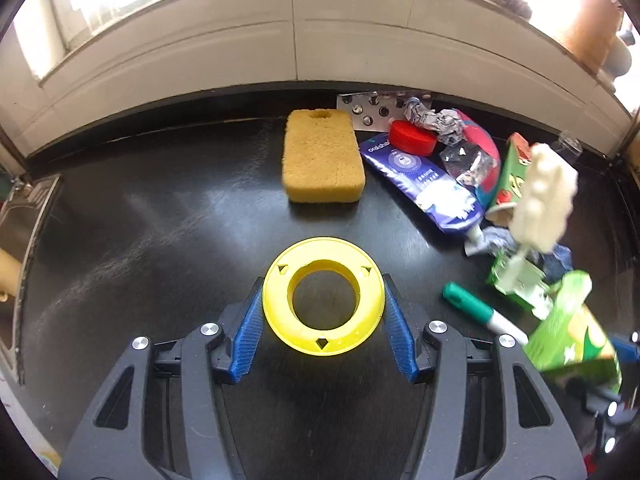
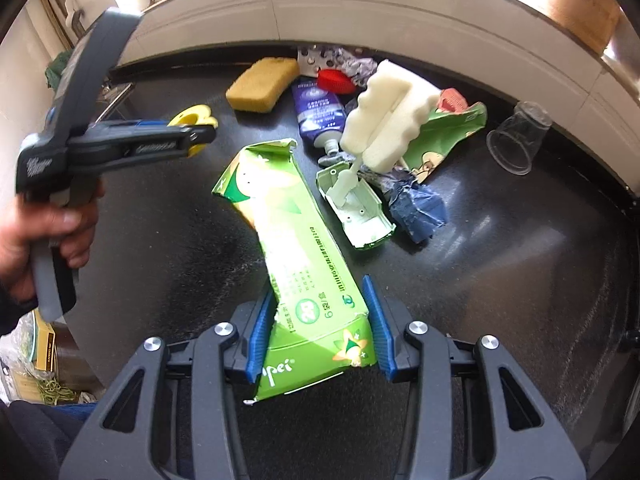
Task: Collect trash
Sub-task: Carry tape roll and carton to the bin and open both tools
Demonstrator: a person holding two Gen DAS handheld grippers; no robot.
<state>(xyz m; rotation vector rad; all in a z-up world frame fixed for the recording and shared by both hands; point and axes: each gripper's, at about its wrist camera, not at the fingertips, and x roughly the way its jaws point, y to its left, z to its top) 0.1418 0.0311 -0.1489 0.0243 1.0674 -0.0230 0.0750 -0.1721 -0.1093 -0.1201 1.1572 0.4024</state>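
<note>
My left gripper is shut on a yellow plastic ring and holds it above the black counter; it also shows in the right wrist view. My right gripper is shut on a crumpled green carton, which also shows in the left wrist view. A trash pile lies ahead: a blue toothpaste tube, a red cap, crumpled foil, a white foam brush, a small green box, a blue wrapper.
A yellow sponge lies by the back wall. A green marker lies at the right. A clear plastic cup lies on its side at the far right. A sink is at the left edge.
</note>
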